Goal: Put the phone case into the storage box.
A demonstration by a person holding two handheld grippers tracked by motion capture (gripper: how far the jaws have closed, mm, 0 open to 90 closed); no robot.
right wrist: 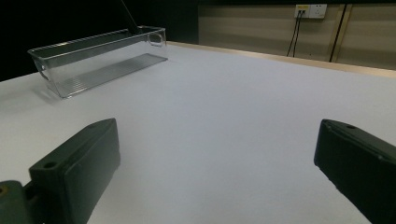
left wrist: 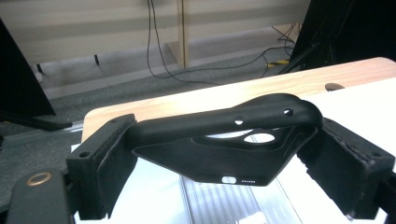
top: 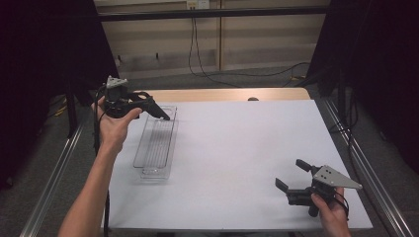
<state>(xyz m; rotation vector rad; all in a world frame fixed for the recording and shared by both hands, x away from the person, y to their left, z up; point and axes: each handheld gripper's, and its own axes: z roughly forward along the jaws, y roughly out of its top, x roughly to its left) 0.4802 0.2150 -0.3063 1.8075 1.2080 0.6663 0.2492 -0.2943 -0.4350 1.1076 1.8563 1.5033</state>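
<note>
My left gripper [top: 134,105] is shut on a black phone case [top: 157,111], held above the far end of a clear plastic tray [top: 170,148] at the table's left. In the left gripper view the phone case [left wrist: 224,154] spans both pads with its camera cut-out toward the right, and the tray's ribbed floor [left wrist: 224,205] lies below it. My right gripper [top: 291,174] rests low near the front right corner, open, with nothing between its fingers [right wrist: 84,158]. From there the tray [right wrist: 93,60] appears far off to the left and looks empty.
A white sheet [top: 237,158] covers the table, with a wooden strip [top: 222,94] bare along the far edge. Metal rails [top: 360,163] run down both sides. Black curtains stand left and right, and cables [top: 207,74] lie on the floor behind.
</note>
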